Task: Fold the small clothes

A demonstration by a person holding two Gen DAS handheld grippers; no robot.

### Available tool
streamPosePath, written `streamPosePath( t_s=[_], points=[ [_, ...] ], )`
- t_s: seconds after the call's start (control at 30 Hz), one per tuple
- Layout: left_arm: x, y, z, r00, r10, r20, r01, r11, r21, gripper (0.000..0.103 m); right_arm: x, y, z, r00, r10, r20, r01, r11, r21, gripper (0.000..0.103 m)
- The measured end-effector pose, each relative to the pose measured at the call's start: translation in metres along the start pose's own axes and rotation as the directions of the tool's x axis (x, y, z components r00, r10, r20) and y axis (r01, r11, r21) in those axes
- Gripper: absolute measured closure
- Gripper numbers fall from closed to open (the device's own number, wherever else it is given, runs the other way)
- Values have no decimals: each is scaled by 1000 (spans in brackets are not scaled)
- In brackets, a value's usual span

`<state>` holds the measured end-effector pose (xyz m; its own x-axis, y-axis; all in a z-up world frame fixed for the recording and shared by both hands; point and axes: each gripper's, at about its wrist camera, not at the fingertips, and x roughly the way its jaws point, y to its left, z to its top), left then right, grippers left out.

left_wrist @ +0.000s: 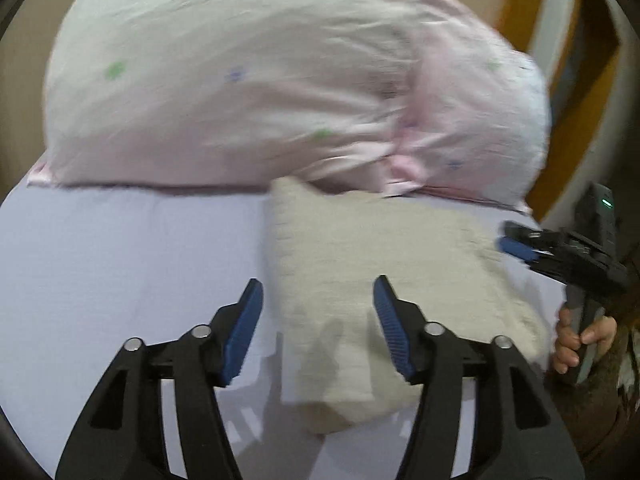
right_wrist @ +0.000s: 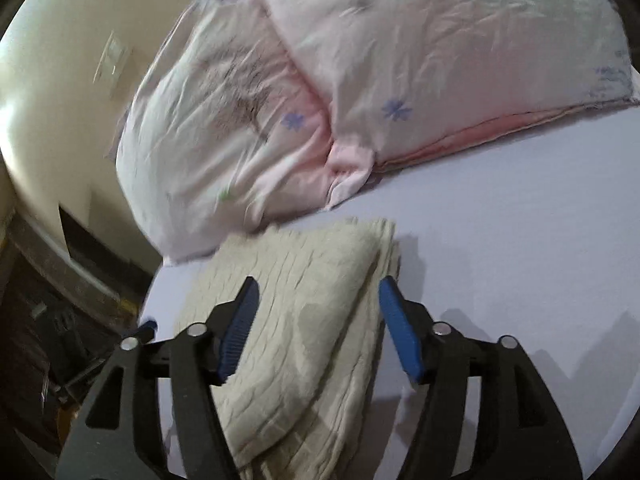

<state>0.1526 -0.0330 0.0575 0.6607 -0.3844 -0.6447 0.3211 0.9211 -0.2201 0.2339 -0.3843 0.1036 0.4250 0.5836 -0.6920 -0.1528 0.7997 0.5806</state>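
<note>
We see the bed (left_wrist: 100, 248) low in frame, pink pillows (left_wrist: 240, 80) across the top, the folded beige knit (right_wrist: 304, 320) at lower centre under our left claw (left_wrist: 318, 324) and right claw (right_wrist: 318, 328), both wide open and empty, so a careless one-layer pinch could undo the fold.

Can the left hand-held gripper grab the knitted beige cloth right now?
Probably yes. The left hand-held gripper is open just above the beige knitted cloth, which lies flat on the lilac sheet. Nothing sits between them; the pillows lie behind.
</note>
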Motion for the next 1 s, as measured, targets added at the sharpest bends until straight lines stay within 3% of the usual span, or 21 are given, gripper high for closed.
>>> streamPosePath(
  t_s=[0.03,0.07,0.13,0.2,0.23,0.37,0.47,0.5,0.53,0.57,0.63,0.67,0.7,0.73,0.77,0.8,0.87,0.9,0.93,0.97,1.0],
  points=[
    [2,-11,-1,1000,-23,2,23,999,30,40,8,6,-3,999,-21,-37,20,999,-26,52],
    [6,-25,0,999,-40,-6,40,996,81,40,21,15,-5,996,-41,-75,36,997,-64,92],
    [17,-38,-4,999,-33,-39,38,990,137,40,29,26,1,992,-117,-53,109,985,-136,93],
    [34,-45,-18,993,-31,-113,51,983,178,41,14,31,18,986,-147,81,159,972,-175,94],
    [34,-46,-22,993,-30,-114,52,979,197,42,12,29,26,977,-179,117,198,964,-176,94],
    [39,-56,-30,995,6,-96,19,965,261,42,46,6,16,961,-276,-31,269,952,-147,91],
    [28,-43,-26,995,-45,-93,63,977,203,42,9,19,18,954,-291,64,298,944,-142,75],
    [17,-39,-27,995,-61,-82,75,981,178,42,-10,26,16,956,-269,119,285,949,-137,74],
    [9,-33,-26,995,-77,-67,86,985,148,40,-28,34,12,959,-231,164,255,956,-147,64],
    [3,-29,-25,995,-85,-51,90,988,123,34,-42,47,6,968,-167,190,201,964,-176,53],
    [-5,-24,-24,997,-68,-22,70,994,81,20,-47,64,-8,984,-91,156,127,962,-240,50],
    [-12,-19,-25,999,-39,-7,39,998,50,17,-39,69,-19,992,-85,93,107,956,-273,49],
    [-16,-18,-26,1000,-25,-3,26,999,38,17,-24,67,-29,991,-130,28,133,950,-282,49],
    [-19,-15,-29,1000,-3,-4,3,1000,22,15,-1,60,-37,976,-211,-59,186,939,-288,48],
    [-22,-15,-31,1000,22,-10,-22,1000,16,9,13,52,-45,961,-267,-68,233,919,-319,48],
    [-23,-15,-35,998,62,-22,-62,998,13,7,9,55,-47,961,-276,-27,249,904,-348,48],
    [-30,-17,-44,988,146,-49,-145,989,24,1,-12,61,-45,964,-262,-34,239,919,-314,45],
    [-34,-18,-49,981,187,-59,-185,982,33,1,-26,63,-46,973,-232,-11,218,927,-304,39],
    [-36,-19,-53,973,221,-68,-218,975,42,1,-41,66,-50,978,-205,23,202,931,-303,15],
    [-37,-21,-59,963,254,-86,-250,967,54,1,-60,70,-57,978,-194,81,210,931,-300,2],
    [-38,-22,-64,956,275,-104,-269,961,65,1,-72,73,-65,973,-196,123,224,928,-297,2]
  ],
)
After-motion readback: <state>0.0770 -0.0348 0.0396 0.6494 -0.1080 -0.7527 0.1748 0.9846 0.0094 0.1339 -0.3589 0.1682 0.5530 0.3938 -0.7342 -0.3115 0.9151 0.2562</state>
